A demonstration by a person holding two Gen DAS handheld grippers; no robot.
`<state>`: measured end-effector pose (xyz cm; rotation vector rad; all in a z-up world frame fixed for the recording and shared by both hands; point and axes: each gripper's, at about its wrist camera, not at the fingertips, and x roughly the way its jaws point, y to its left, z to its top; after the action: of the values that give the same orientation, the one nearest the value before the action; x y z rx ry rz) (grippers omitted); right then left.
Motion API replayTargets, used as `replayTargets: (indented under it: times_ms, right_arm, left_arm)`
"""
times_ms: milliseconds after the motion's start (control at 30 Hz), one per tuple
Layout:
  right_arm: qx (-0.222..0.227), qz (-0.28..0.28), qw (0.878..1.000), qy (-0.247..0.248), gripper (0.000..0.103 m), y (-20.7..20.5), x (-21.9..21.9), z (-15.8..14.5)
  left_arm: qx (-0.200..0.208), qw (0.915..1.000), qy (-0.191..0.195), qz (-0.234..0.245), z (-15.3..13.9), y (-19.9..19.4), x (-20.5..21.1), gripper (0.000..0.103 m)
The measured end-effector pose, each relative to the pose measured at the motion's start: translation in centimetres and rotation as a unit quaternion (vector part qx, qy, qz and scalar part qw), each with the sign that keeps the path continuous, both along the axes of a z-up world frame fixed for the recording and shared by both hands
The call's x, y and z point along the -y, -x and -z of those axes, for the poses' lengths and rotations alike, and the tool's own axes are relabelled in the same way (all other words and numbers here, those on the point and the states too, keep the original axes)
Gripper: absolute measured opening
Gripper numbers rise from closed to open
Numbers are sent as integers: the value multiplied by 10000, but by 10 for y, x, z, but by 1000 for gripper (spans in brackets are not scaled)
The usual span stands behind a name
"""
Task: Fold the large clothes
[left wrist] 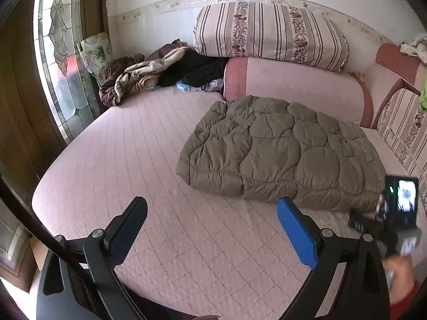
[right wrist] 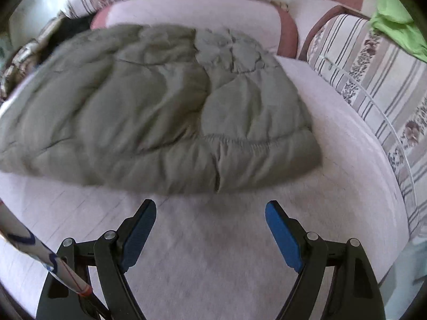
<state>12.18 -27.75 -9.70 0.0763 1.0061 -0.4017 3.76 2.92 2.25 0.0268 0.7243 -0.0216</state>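
An olive-green quilted puffer jacket (left wrist: 280, 152) lies folded into a thick rectangle on the pink quilted bed (left wrist: 133, 160). My left gripper (left wrist: 212, 208) is open and empty, above the bed just in front of the jacket's near edge. In the right wrist view the jacket (right wrist: 149, 106) fills the middle, its elastic hem toward me. My right gripper (right wrist: 210, 210) is open and empty, a little short of that hem. The right gripper's body with its camera screen (left wrist: 400, 200) shows at the far right of the left wrist view, beside the jacket's corner.
A striped floral folded quilt (left wrist: 269, 34) rests on a pink bolster (left wrist: 293, 88) at the bed's head. A heap of brown and black clothes (left wrist: 160, 72) lies at the back left by the glass door (left wrist: 58, 61). A striped cushion (right wrist: 373, 80) and green cloth (right wrist: 395, 26) line the right side.
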Motion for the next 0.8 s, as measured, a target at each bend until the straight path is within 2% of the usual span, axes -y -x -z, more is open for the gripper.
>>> replayTargets:
  times_ms: [67, 133, 300, 433, 600, 800]
  right_arm:
    - [-139, 100, 9998, -90, 87, -19, 11, 6]
    - [-254, 273, 9985, -406, 87, -35, 26, 11]
    - [-282, 384, 9970, -610, 87, -37, 39, 16]
    - [-129, 409, 9971, -627, 87, -4, 34, 7]
    - [386, 287, 9967, -648, 87, 57, 13, -23]
    - [921, 121, 9952, -302, 88, 104, -28, -59]
  left_arm:
    - [-76, 10000, 34, -6, 4, -4, -1, 97]
    - [-127, 9999, 41, -17, 8, -7, -1, 97]
    - [-206, 9997, 104, 14, 13, -10, -5, 97]
    - [-243, 9995, 168, 96, 14, -9, -5, 97]
    - [-286, 9989, 275, 239, 13, -2, -3, 97]
    - [-286, 9984, 321, 380, 9, 10, 3, 97]
